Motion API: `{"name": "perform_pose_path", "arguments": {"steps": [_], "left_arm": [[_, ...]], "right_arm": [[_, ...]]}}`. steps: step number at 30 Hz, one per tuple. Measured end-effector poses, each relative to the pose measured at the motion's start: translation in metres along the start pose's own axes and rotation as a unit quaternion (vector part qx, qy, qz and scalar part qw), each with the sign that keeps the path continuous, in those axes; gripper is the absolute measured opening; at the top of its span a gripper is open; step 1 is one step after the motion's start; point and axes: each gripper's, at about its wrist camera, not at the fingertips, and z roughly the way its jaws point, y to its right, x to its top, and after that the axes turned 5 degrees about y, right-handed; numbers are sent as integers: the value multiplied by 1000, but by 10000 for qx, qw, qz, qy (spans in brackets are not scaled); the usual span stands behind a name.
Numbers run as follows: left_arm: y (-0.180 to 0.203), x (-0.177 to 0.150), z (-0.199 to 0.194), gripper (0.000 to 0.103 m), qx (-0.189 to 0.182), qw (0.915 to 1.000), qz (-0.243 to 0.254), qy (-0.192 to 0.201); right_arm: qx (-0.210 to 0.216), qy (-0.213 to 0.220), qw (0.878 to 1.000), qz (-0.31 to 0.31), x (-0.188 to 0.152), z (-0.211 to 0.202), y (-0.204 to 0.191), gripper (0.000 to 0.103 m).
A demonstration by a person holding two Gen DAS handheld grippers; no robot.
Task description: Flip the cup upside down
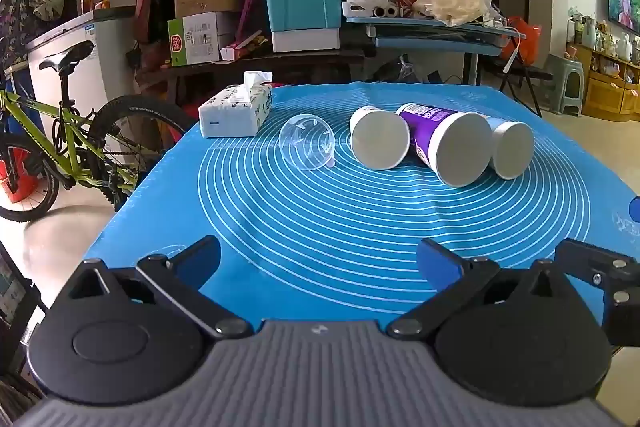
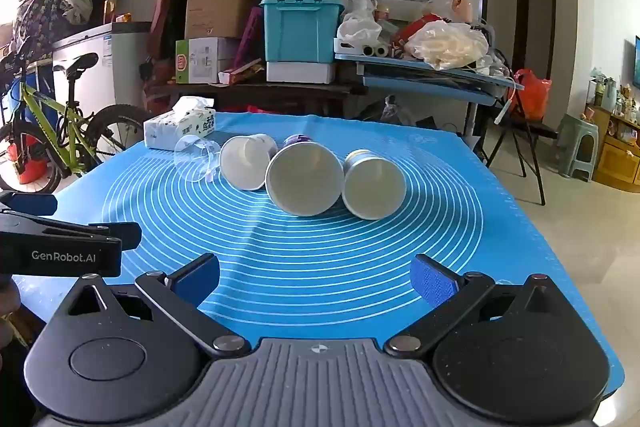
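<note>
Left wrist: clear plastic cup [image 1: 307, 143] sideways, ringed mat [image 1: 360, 227].

— What lies on the blue silicone mat with white rings [image 2: 280, 267]?
— Four cups on their sides in a row: clear plastic cup [image 2: 196, 157] leftmost, then white paper cup [image 2: 246, 163], purple-printed paper cup [image 2: 304, 179], grey-banded paper cup [image 2: 372, 187].
— Touching?
— The three paper ones look so.
— Behind?
— A white tissue pack [image 2: 180, 129], behind the clear plastic cup
</note>
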Motion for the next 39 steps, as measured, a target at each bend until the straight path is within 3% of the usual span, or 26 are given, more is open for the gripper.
{"name": "perform_pose_path", "arguments": {"steps": [39], "left_arm": [[-1, -1, 2, 102, -90, 9999, -110, -47]], "right_arm": [[63, -146, 9998, -86, -4, 3, -1, 103]]}}
